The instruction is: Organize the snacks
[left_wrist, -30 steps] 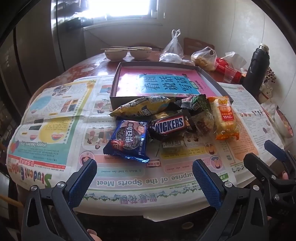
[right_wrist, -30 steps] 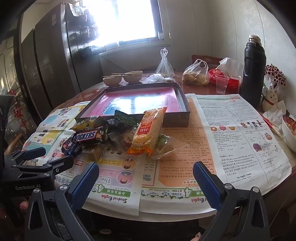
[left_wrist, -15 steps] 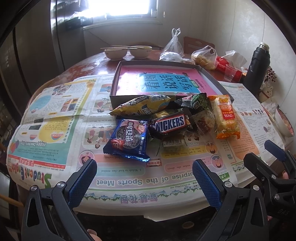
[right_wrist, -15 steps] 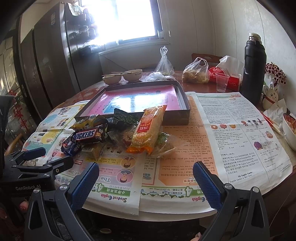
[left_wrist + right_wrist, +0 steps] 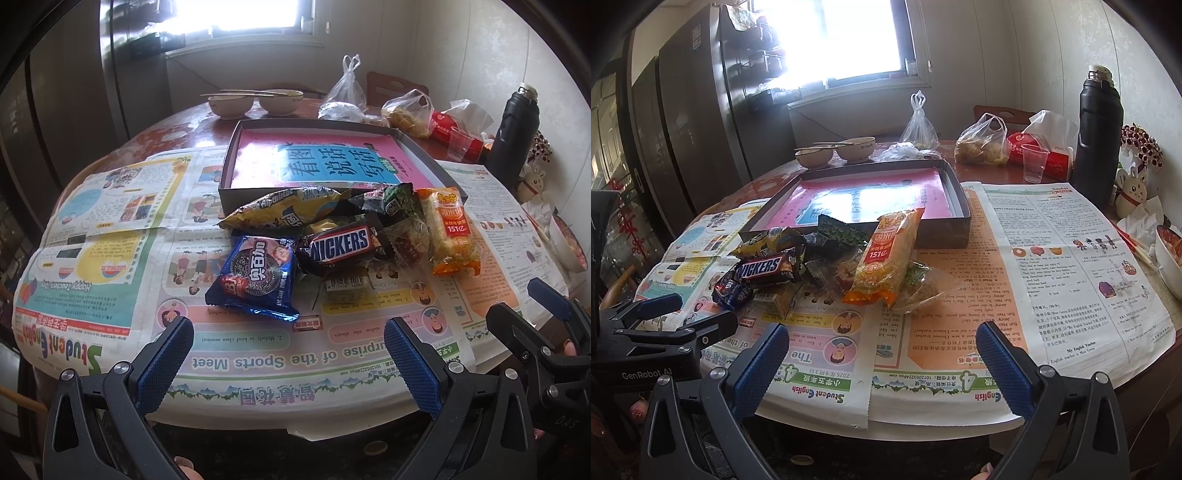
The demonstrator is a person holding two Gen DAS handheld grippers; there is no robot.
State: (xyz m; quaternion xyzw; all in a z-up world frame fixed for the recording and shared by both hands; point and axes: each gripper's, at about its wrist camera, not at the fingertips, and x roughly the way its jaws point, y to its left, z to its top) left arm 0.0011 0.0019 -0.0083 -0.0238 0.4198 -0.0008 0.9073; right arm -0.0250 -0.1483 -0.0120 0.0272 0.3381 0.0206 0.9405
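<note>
1. Snacks sit in one heap on the newspaper point(image 5: 122, 266) just in front of the tray point(image 5: 424, 155), touching its near wall; tray holds only a pink sheet, no snacks inside yet.
2. Left gripper point(image 5: 288, 362) is spread wide, nothing between the jaws, hanging at the near table edge, well apart from the heap.
3. Right gripper point(image 5: 882, 363) likewise gapes and carries nothing, also at the near edge; its view shows the left tool low on the left.
4. Judged step: approach and first pick, task barely begun.
5. Blue cookie pack point(image 5: 256, 282) is nearest the left gripper and lies free of the pile at its front, so it looks like the easiest first grab; pinch it across the short width by a crimped end.
6. Snickers bar point(image 5: 341, 245) lies on top of other wrappers; lift straight up to avoid dragging neighbours.
7. Orange rice-cracker pack point(image 5: 886, 254) leans on the tray wall, closer to the right gripper; grip mid-body gently, since the contents probably crush.
8. Yellow wrapper point(image 5: 284, 208) is partly overlapped; leave it until later.
</note>
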